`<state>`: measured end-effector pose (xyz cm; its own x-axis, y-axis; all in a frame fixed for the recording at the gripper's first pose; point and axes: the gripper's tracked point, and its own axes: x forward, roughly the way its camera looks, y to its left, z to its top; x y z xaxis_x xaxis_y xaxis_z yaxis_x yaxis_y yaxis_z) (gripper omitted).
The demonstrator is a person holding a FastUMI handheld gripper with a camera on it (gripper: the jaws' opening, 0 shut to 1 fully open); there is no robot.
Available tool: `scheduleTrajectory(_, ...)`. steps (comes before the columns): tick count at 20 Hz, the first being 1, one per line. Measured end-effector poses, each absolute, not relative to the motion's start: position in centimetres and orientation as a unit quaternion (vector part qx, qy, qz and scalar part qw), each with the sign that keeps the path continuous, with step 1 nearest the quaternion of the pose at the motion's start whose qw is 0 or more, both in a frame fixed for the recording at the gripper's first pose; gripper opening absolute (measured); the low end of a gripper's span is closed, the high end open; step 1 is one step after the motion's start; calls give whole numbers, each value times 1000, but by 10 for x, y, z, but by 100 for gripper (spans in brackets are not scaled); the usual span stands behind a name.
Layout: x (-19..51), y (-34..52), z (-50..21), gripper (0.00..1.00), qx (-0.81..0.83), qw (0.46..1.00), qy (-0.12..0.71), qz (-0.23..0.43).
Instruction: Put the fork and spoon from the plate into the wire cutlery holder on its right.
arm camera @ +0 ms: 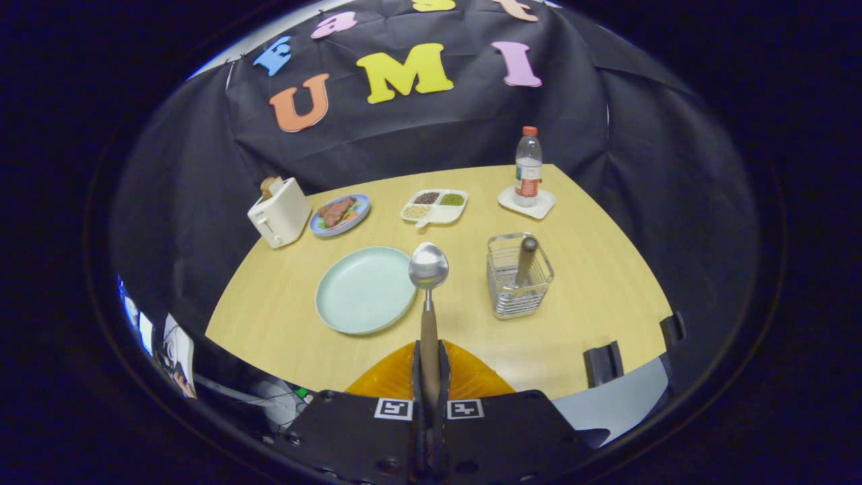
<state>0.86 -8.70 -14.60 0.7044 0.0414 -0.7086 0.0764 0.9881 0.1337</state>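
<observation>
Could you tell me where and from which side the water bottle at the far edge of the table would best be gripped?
Grip the water bottle around its mid-body, approaching level from the near side. It stands upright on a white coaster, nothing crowding it. The gripper is currently shut on the spoon.

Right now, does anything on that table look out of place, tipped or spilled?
Nothing looks spilled or damaged. The only unusual sight is the spoon, held in the air by its handle between the closed tongs, bowl forward, over the gap between the bare green plate and the wire cutlery holder, where one wooden handle already leans.
</observation>
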Motion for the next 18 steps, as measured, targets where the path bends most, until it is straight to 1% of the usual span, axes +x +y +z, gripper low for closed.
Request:
scheduleTrajectory(6,-15,-164,-139,4,103,921,374,-36)
scheduleTrajectory(9,-21,-189,-141,4,116,918,376,-44)
scheduleTrajectory(13,-15,-195,-145,4,121,915,382,-42)
scheduleTrajectory(18,4,-179,-151,4,110,912,393,-34)
